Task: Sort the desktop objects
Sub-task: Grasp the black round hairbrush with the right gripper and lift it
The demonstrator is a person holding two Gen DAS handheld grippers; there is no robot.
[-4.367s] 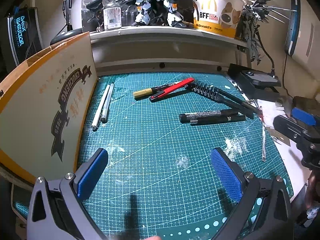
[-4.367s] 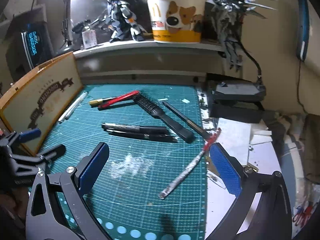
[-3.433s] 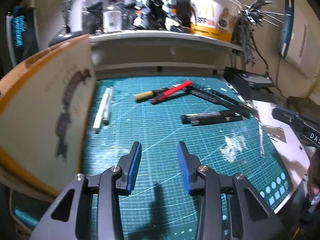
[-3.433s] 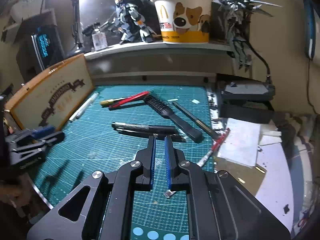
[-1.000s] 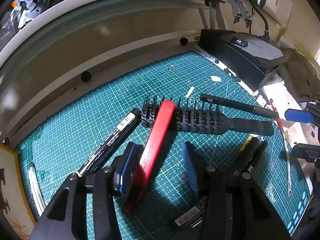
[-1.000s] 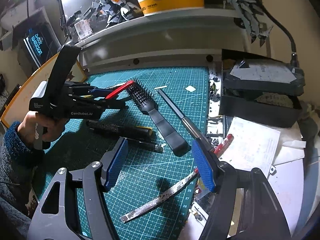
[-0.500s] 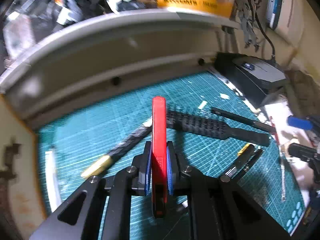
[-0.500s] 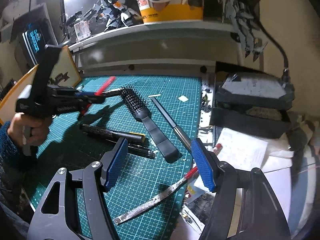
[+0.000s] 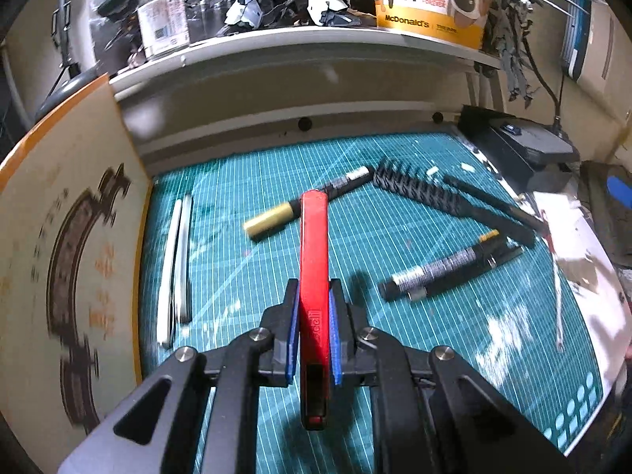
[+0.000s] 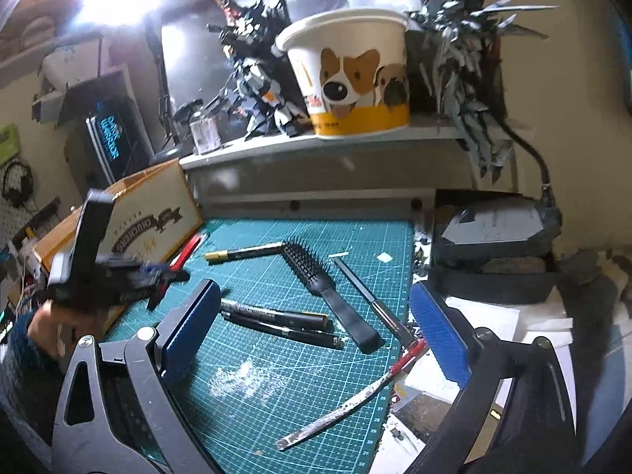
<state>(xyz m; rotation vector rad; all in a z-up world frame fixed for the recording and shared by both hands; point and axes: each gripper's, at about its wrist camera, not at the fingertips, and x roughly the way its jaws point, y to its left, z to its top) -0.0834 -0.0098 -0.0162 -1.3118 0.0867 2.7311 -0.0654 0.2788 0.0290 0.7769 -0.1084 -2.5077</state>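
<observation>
Above the green cutting mat point(image 9: 245, 355), the red utility knife point(image 9: 314, 260) is clamped between the blue pads of the left gripper point(image 9: 313, 339), lifted clear of the mat, tip pointing far. Right gripper point(image 10: 316, 328) jaws are opening, nothing between them. Black hairbrush point(image 10: 316, 272) and gold-capped marker point(image 10: 245, 253) are left lying on the far mat.

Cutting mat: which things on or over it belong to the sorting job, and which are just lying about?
Job:
- red tool, shut in left gripper
- gold-capped marker
- black brush
- two black pens
- white sticks

Lying about:
- McDonald's bucket
- robot model
- glass bottle
</observation>
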